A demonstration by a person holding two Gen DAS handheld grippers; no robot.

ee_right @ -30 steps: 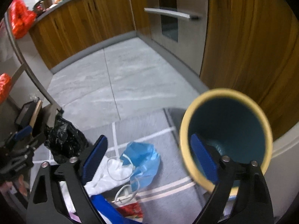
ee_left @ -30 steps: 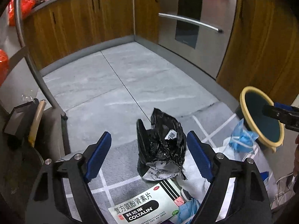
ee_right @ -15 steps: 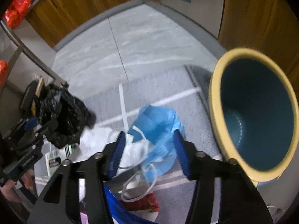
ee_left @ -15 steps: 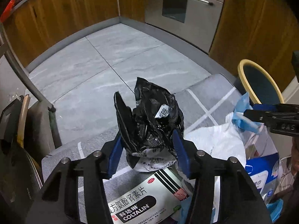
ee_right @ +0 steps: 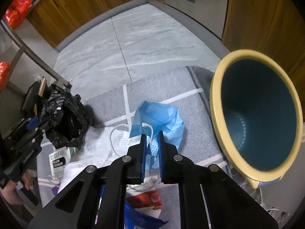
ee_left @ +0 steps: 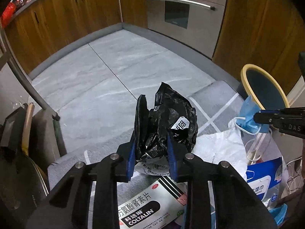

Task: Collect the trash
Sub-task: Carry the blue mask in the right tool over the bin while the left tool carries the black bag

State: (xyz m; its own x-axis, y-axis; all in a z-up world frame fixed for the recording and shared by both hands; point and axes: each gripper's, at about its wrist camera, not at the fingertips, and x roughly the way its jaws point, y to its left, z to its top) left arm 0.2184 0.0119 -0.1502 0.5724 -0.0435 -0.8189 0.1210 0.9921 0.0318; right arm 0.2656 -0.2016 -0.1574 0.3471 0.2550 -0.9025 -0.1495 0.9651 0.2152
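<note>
At the far left, dark clutter is standing beside a slanting metal rail (ee_left: 28, 84), with wooden cabinets (ee_left: 63, 19) curving behind a grey tiled floor (ee_left: 106, 72). The left gripper (ee_left: 152, 148) is pointing steeply down and its jaws are closing on a crumpled black plastic bag (ee_left: 171, 118); the blue pads (ee_left: 132, 152) are pressing into the bag's lower part from both sides, so the opening is narrow with the bag pinched between them. The bag is standing on a grey rug with white lines (ee_left: 213, 103), its top rising above the fingertips and a small white label showing on its front. Just below it, a white and black medicine box (ee_left: 150, 206) is lying flat on the rug, partly under the gripper. To the right of the bag a white cloth-like sheet (ee_left: 219, 147) is spreading over the litter, and a blue and white wet-wipes pack (ee_left: 265, 179) is lying beyond it.

Further right, the right gripper (ee_right: 152, 141) is also aiming down, and its jaws are closing almost together on a crumpled blue face mask (ee_right: 162, 116); the mask's fabric is caught between the pads while its white ear loop (ee_right: 116, 139) is trailing over the sheet. Red printed packaging (ee_right: 146, 200) is showing beneath this gripper. At the far right, a teal bin with a yellow rim (ee_right: 217, 99) is standing beside the rug, near the mask, in front of a wooden door panel.
</note>
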